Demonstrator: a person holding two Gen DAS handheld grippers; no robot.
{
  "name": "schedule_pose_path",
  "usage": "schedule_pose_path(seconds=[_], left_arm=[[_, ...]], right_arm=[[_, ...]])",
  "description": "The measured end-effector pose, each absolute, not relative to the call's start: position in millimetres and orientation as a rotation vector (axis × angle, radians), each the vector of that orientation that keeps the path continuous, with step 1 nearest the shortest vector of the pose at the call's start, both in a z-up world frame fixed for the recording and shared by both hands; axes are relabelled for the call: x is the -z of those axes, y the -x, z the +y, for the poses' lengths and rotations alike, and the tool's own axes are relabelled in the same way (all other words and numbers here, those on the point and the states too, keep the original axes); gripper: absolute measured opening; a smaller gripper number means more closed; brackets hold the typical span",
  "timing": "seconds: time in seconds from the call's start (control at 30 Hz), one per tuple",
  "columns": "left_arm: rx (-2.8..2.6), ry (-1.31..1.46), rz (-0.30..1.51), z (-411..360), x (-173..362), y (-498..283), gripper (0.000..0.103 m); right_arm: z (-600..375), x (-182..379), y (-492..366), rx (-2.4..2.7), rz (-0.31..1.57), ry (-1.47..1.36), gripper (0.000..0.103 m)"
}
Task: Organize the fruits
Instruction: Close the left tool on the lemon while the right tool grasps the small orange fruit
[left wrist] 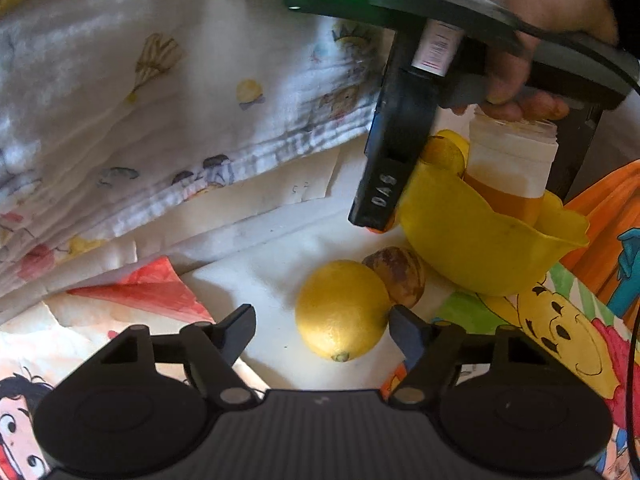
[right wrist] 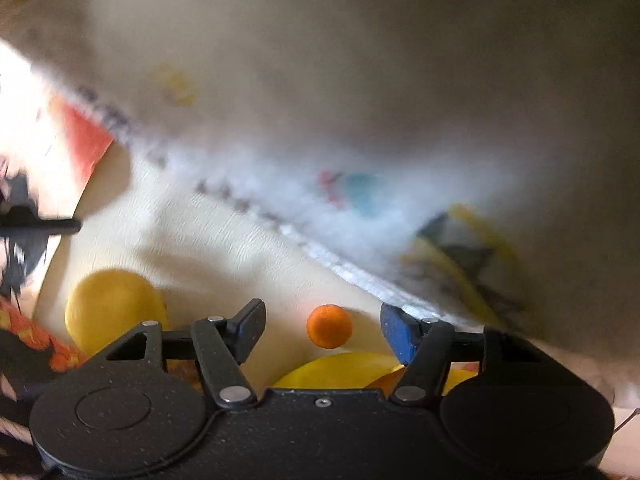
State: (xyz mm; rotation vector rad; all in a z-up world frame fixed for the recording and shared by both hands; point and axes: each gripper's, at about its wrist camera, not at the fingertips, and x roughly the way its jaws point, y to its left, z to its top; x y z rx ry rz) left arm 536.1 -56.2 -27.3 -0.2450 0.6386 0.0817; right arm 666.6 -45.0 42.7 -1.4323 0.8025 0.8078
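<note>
In the left wrist view a yellow lemon (left wrist: 342,310) lies on white paper, touching a brown mottled fruit (left wrist: 398,276) behind it. My left gripper (left wrist: 322,330) is open, its right finger beside the lemon. A yellow bowl (left wrist: 480,240) at the right holds a jar (left wrist: 512,168) of orange contents and a yellowish fruit (left wrist: 442,154). My right gripper hangs over the bowl there (left wrist: 460,184). In the blurred right wrist view my right gripper (right wrist: 322,332) is open, with a small orange fruit (right wrist: 329,326) between its fingers, the lemon (right wrist: 114,312) at left and the bowl's rim (right wrist: 340,370) below.
A white patterned cloth (left wrist: 180,100) is bunched across the back and left. Coloured cartoon drawings (left wrist: 560,328) and a red paper (left wrist: 148,292) cover the table. A hand (left wrist: 520,80) holds the right gripper above the bowl.
</note>
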Motion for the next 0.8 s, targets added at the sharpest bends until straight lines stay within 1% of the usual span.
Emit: schedule_pose_path(seconds=[0.1, 0.17, 0.27, 0.53, 0.6, 0.63, 0.7, 0.8], left_arm=[[-0.077, 0.252, 0.644, -55, 28, -539, 0.078], [-0.073, 0.262, 0.645, -54, 30, -542, 0.077], [-0.068, 0.269, 0.636, -53, 31, -544, 0.076], [-0.057, 0.316, 0.622, -48, 38, -548, 0.070], [-0.051, 0.323, 0.622, -48, 40, -550, 0.067], [-0.049, 0.327, 0.622, -47, 41, -551, 0.066], [-0.040, 0.338, 0.624, -47, 41, -552, 0.061], [-0.049, 0.331, 0.623, -50, 43, -554, 0.061]], right_arm=[[-47, -42, -668, -0.800, 0.799, 1.441, 0.065], [-46, -34, -669, -0.790, 0.812, 1.425, 0.062], [-44, -33, -674, -0.792, 0.811, 1.436, 0.059], [-54, -2, -673, -0.787, 0.794, 1.474, 0.058], [-60, 8, -675, -0.784, 0.784, 1.490, 0.057], [-61, 11, -671, -0.779, 0.779, 1.496, 0.055], [-60, 12, -671, -0.772, 0.783, 1.486, 0.052], [-63, 18, -676, -0.759, 0.773, 1.490, 0.047]])
